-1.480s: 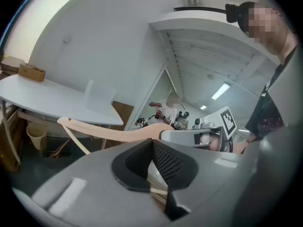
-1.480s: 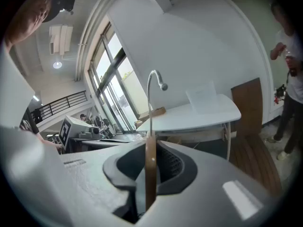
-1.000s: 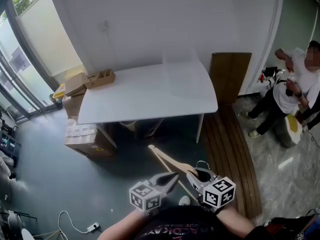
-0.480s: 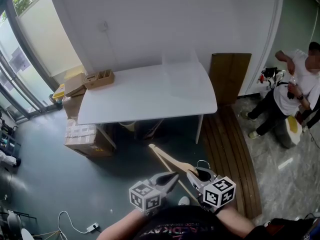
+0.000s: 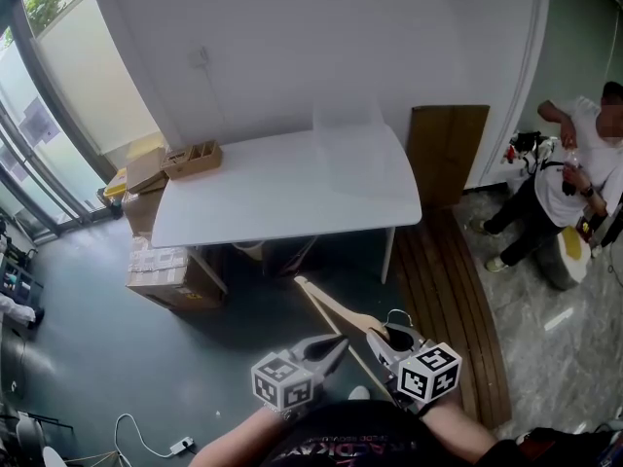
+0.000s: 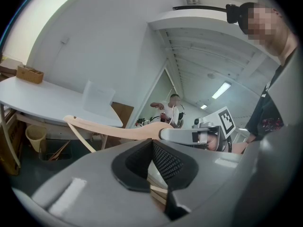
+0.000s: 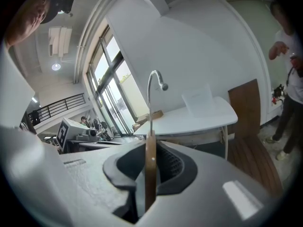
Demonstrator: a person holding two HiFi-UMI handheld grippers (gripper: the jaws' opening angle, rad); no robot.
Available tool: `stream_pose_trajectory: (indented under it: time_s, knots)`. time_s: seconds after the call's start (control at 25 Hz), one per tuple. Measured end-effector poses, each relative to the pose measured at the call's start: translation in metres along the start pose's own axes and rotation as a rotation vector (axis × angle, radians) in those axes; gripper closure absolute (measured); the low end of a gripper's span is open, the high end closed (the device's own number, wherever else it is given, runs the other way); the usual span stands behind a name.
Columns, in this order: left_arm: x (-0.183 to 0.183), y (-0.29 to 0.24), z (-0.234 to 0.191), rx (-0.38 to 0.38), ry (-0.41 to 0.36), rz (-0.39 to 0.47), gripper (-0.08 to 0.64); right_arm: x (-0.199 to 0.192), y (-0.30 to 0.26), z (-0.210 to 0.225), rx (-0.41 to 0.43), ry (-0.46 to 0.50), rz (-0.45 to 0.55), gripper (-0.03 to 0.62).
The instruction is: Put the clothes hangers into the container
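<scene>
A wooden clothes hanger [image 5: 336, 309] is held low in front of me, above the dark floor. My right gripper [image 5: 387, 342] is shut on its middle, and the metal hook [image 7: 154, 86] rises straight up from the jaws [image 7: 149, 148]. The hanger's arm [image 6: 109, 129] reaches left toward the table. My left gripper [image 5: 331, 346] hovers just left of it, jaws together with nothing between them [image 6: 152, 148]. A clear container [image 5: 352, 136] stands at the back right of the white table [image 5: 273, 202].
A wooden organiser [image 5: 192, 157] sits on the table's left end. Cardboard boxes [image 5: 165, 270] are stacked under and beside the table at the left. A brown board [image 5: 443, 149] leans on the wall at the right. A person [image 5: 569, 183] stands far right on the tiled floor.
The grippers and hanger have hardly moved; the hanger's far tip has drifted slightly up and right in the view.
</scene>
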State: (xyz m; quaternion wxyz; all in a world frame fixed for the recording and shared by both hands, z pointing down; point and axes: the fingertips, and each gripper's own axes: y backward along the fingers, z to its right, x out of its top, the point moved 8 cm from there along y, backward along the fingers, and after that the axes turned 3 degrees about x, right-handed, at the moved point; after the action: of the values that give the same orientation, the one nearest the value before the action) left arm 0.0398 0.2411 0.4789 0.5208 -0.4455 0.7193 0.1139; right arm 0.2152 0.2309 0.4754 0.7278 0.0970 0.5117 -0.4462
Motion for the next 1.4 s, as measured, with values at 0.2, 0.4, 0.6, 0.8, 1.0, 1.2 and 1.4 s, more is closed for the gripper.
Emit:
stream_pose_trajectory:
  time_s: [0.2,0.4,0.6,0.8,1.0,1.2,1.4]
  knots:
    - [0.006,-0.01,0.001,0.0,-0.01,0.007,0.555,0.011,0.003,0.013,-0.008,0.003,0.022,0.534]
    - [0.012,-0.025,0.001,-0.002,-0.013,-0.001,0.555,0.02,0.001,0.026,-0.003,-0.004,0.035,0.534]
    - [0.022,-0.038,-0.004,0.009,-0.004,-0.007,0.555,0.03,-0.003,0.039,0.007,-0.011,0.038,0.534]
    - [0.027,-0.051,-0.011,0.011,0.005,-0.017,0.555,0.035,-0.01,0.053,0.01,-0.018,0.043,0.534]
    - [0.03,-0.06,-0.024,-0.004,0.008,-0.032,0.555,0.041,-0.018,0.063,-0.008,-0.044,0.057,0.534]
    - [0.043,-0.07,-0.046,-0.047,-0.002,-0.03,0.555,0.052,-0.036,0.07,-0.041,-0.043,0.074,0.534]
    - [0.061,-0.063,-0.073,-0.086,-0.02,-0.025,0.555,0.061,-0.06,0.063,-0.084,-0.049,0.087,0.534]
